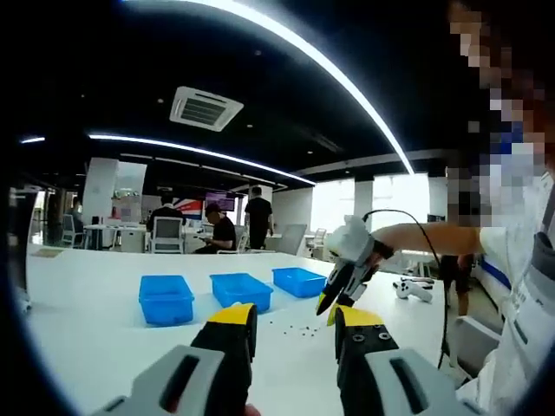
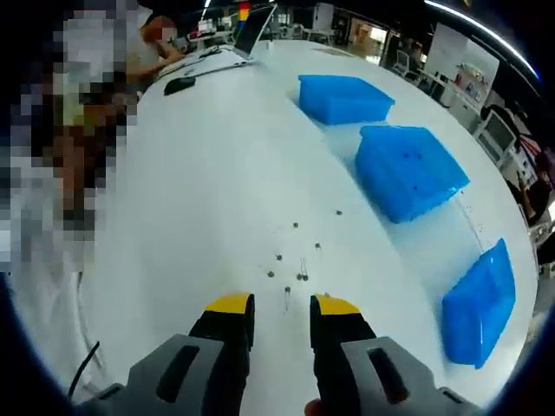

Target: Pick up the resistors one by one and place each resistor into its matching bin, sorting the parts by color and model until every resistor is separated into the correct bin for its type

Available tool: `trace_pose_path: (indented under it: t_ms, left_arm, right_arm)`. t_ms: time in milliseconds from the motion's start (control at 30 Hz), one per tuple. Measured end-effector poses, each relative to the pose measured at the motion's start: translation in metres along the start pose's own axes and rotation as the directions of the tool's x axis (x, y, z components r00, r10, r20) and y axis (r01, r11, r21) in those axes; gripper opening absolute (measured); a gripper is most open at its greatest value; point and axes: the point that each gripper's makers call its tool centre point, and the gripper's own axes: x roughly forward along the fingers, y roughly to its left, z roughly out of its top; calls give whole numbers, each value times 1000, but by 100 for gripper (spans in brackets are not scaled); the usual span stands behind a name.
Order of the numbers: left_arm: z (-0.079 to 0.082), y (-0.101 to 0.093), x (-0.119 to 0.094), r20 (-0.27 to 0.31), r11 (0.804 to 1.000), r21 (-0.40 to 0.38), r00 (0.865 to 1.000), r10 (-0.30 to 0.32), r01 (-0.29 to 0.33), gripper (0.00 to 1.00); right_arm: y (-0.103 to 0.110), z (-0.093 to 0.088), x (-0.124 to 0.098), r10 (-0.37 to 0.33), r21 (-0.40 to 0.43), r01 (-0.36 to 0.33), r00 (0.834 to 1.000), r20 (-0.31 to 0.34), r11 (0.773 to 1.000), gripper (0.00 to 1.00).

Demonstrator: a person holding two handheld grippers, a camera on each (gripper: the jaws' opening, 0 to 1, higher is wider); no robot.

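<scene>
My right gripper [image 2: 283, 305] hangs open and empty over the resistors [image 2: 299, 264] scattered mid-table [image 2: 217, 173], near three blue bins [image 2: 408, 169]. Left gripper [image 1: 295, 314] likewise open, empty. They look tiny, light, bendable; I'd pinch one by its body.
</scene>
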Motion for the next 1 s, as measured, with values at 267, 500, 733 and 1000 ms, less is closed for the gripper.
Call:
trace_pose_path:
  t_ms: [267,500,733,1000]
  left_arm:
    - [0,1,0,2,1000,-3,1000,2,-2,38]
    - [0,1,1,2,1000,-4,1000,1,-1,38]
    - [-2,3,1,-2,1000,-7,1000,3,-3,37]
    - [-1,2,-1,0,1000,-10,1000,-1,1,37]
  right_arm:
    - [-5,-7,13,12,21,-11,999,-53,1000,25]
    - [-12,-8,19,22,29,-20,997,-77,999,24]
    - [-3,-4,21,17,-40,-23,992,-122,999,12]
    - [-1,-3,22,44,-7,-45,992,-122,999,4]
